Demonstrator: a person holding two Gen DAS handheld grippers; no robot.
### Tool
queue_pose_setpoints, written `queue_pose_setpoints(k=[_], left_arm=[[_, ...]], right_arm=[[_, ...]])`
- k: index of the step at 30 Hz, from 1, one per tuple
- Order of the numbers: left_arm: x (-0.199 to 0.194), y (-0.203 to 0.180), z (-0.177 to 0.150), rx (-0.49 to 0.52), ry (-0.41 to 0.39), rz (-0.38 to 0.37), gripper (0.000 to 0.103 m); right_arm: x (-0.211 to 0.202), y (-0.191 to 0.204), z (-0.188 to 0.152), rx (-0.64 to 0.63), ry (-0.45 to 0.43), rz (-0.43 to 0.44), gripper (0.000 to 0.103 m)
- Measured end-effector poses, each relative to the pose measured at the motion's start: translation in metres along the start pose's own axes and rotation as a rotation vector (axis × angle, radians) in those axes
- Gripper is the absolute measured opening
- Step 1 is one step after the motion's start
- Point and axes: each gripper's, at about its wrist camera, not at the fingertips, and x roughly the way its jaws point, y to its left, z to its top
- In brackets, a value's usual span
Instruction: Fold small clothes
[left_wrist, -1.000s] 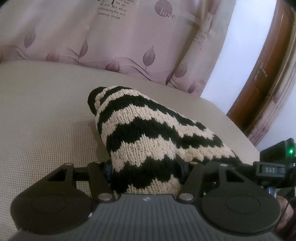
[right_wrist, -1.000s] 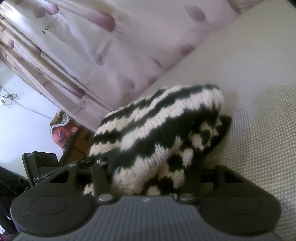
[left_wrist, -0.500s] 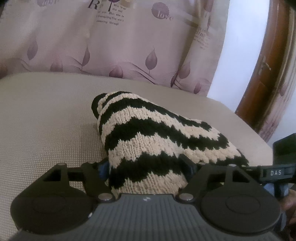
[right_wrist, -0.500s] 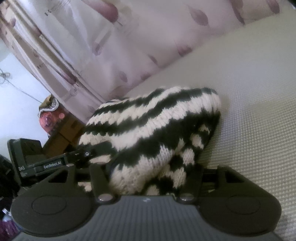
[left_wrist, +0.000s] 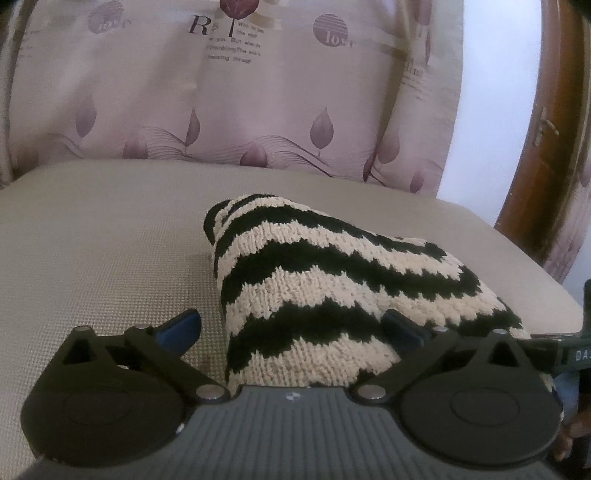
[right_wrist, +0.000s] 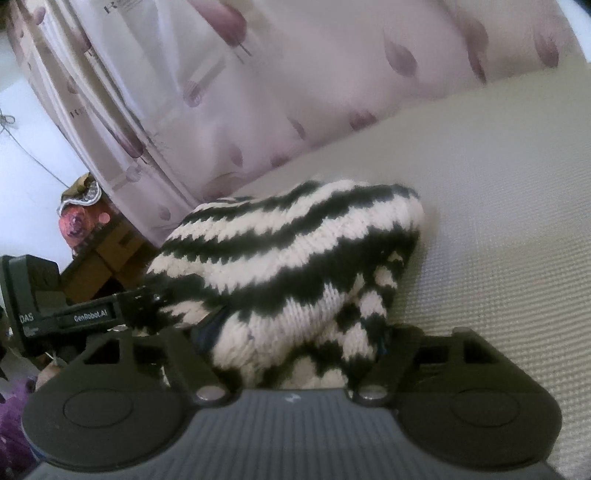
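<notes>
A black-and-cream zigzag knitted garment (left_wrist: 325, 284) lies bunched on a beige textured cushion (left_wrist: 103, 258). My left gripper (left_wrist: 295, 328) is open: its left finger (left_wrist: 177, 328) stands clear of the knit and the right finger (left_wrist: 402, 328) rests against it. In the right wrist view the same garment (right_wrist: 295, 266) fills the space between the fingers of my right gripper (right_wrist: 295, 343), which is shut on its near edge. The left gripper's body (right_wrist: 74, 314) shows at the left of that view, touching the knit.
A pink curtain with leaf prints (left_wrist: 236, 103) hangs behind the cushion. A brown wooden door frame (left_wrist: 535, 147) stands at the right. The cushion's edge (left_wrist: 546, 280) drops off on the right. Boxes and clutter (right_wrist: 96, 236) lie beyond the cushion in the right wrist view.
My left gripper has opened and let go of the garment's edge; its left finger now stands clear. The garment has sunk lower onto the cushion. The right gripper keeps its hold.
</notes>
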Motion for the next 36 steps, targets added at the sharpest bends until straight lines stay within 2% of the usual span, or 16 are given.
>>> queue_pose_setpoints(k=[6, 9, 14, 19, 21, 23, 25, 28, 30, 32, 36], left_arm=[[-0.018, -0.012, -0.002, 0.069, -0.1, 0.097, 0.103], [-0.034, -0.024, 0.0, 0.112, -0.166, 0.193, 0.103], [-0.067, -0.055, 0.0, 0.241, -0.32, 0.361, 0.103], [-0.1, -0.074, 0.004, 0.233, -0.383, 0.403, 0.103], [-0.111, -0.074, 0.007, 0.195, -0.385, 0.377, 0.103], [-0.125, -0.07, 0.01, 0.139, -0.368, 0.275, 0.103], [-0.138, -0.069, 0.012, 0.101, -0.389, 0.222, 0.103], [-0.147, -0.076, 0.015, 0.07, -0.38, 0.273, 0.103], [-0.148, -0.078, 0.017, 0.062, -0.369, 0.264, 0.103], [-0.149, -0.079, 0.015, 0.052, -0.368, 0.262, 0.103], [-0.152, -0.082, 0.01, 0.051, -0.357, 0.262, 0.103]], right_arm=[[-0.026, 0.029, -0.008, -0.098, -0.11, -0.127, 0.078], [-0.044, 0.046, -0.015, -0.124, -0.182, -0.163, 0.083], [-0.075, 0.062, -0.027, -0.106, -0.272, -0.146, 0.087], [-0.091, 0.081, -0.031, -0.125, -0.286, -0.121, 0.089], [-0.095, 0.09, -0.033, -0.138, -0.292, -0.118, 0.089], [-0.101, 0.1, -0.038, -0.156, -0.305, -0.119, 0.089], [-0.106, 0.109, -0.041, -0.175, -0.318, -0.131, 0.089], [-0.112, 0.126, -0.05, -0.234, -0.352, -0.21, 0.091], [-0.114, 0.139, -0.057, -0.282, -0.395, -0.294, 0.098], [-0.113, 0.15, -0.063, -0.32, -0.434, -0.373, 0.1], [-0.106, 0.159, -0.071, -0.368, -0.437, -0.408, 0.1]])
